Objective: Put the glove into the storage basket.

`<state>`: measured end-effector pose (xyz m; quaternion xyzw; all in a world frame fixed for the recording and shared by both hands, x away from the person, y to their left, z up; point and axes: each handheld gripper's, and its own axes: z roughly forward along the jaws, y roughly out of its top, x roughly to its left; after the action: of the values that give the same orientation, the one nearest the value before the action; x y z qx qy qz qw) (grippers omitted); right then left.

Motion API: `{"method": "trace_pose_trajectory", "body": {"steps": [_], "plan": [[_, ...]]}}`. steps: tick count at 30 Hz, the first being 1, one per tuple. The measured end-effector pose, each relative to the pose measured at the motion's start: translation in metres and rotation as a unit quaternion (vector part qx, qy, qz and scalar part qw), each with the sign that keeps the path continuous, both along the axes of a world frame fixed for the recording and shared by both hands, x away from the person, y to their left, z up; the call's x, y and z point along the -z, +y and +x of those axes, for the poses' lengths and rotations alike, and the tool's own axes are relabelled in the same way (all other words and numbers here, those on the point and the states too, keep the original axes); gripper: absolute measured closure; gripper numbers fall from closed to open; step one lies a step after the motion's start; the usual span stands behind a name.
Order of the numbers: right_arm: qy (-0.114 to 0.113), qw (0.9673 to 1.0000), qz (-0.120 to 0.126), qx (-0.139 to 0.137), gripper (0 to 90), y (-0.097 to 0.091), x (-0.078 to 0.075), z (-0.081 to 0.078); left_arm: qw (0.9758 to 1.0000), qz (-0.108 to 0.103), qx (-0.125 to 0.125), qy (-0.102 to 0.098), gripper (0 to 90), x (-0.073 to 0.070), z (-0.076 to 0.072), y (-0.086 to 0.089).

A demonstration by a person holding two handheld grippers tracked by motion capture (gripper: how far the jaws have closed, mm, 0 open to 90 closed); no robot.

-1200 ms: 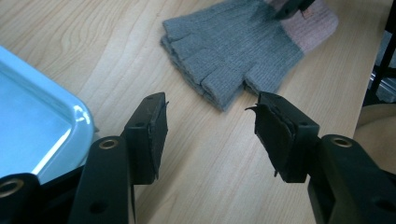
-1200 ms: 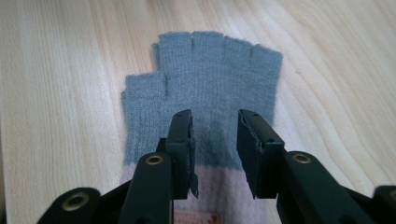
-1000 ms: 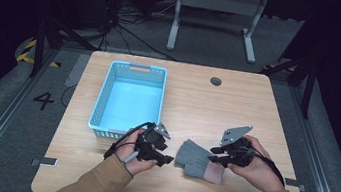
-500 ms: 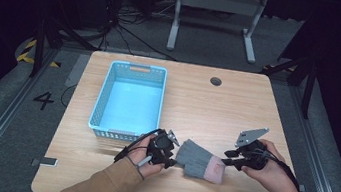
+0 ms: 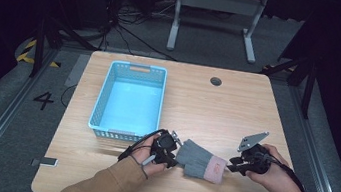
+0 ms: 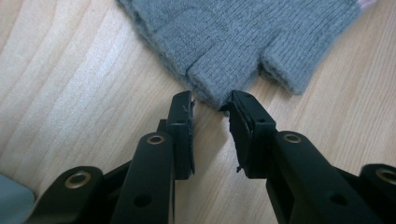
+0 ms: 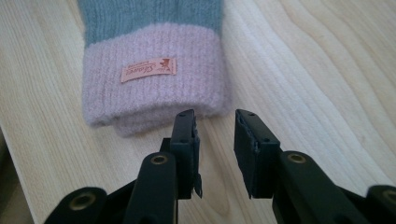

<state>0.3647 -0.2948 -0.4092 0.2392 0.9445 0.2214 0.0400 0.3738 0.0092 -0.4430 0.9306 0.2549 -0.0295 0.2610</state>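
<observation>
A grey knitted glove [image 5: 197,160] with a pink cuff [image 7: 154,84] lies flat near the front edge of the wooden table [image 5: 206,111]. My left gripper [image 5: 170,158] is at the glove's finger end. In the left gripper view it [image 6: 212,106] is open, its jaws resting on the wood with the edge of the grey glove [image 6: 233,42] just reaching between their tips. My right gripper [image 5: 233,166] is at the cuff end. Seen from the right gripper view it [image 7: 215,123] is open too, a little short of the cuff and slightly to the right of it.
A light blue plastic basket [image 5: 123,131] with nothing in it stands on the left half of the table, just behind my left hand. A round cable hole [image 5: 216,81] is at the back. A small silver object [image 5: 45,162] lies near the front left edge.
My right gripper has drawn to the right and now stands off the cuff. My left gripper has shifted right to the glove's finger end. The glove now lies stretched out longer.
</observation>
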Motion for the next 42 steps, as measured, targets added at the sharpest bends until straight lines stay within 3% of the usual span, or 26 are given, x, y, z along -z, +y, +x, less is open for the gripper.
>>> {"method": "trace_pose_trajectory", "body": {"steps": [5,12,17,24,30,36,42], "plan": [[0.002,1.0000,-0.009,-0.004,69.3,0.002,0.005,0.001,1.0000,-0.006,-0.006,0.002,72.0,0.001,0.001,-0.001],[-0.003,0.9997,-0.010,-0.021,74.8,0.009,0.006,0.001,1.0000,0.002,0.002,-0.005,88.4,-0.002,-0.001,-0.004],[-0.009,0.9996,-0.016,-0.020,83.6,0.010,0.007,0.001,0.9997,0.008,0.009,-0.022,89.4,-0.006,-0.004,-0.005],[-0.023,0.9995,-0.015,-0.018,86.2,0.009,0.002,0.000,0.9990,0.003,0.019,-0.040,89.7,-0.017,-0.015,-0.004],[-0.025,0.9994,-0.019,-0.015,86.4,0.009,0.004,0.002,0.9987,0.010,0.034,-0.037,89.7,-0.016,-0.020,-0.006],[-0.029,0.9993,-0.018,-0.015,86.6,0.010,0.004,0.003,0.9984,-0.001,0.041,-0.039,89.7,-0.021,-0.023,-0.004],[-0.030,0.9992,-0.023,-0.008,86.6,0.011,0.007,0.005,0.9980,0.010,0.055,-0.029,89.7,-0.015,-0.026,-0.009]]}}
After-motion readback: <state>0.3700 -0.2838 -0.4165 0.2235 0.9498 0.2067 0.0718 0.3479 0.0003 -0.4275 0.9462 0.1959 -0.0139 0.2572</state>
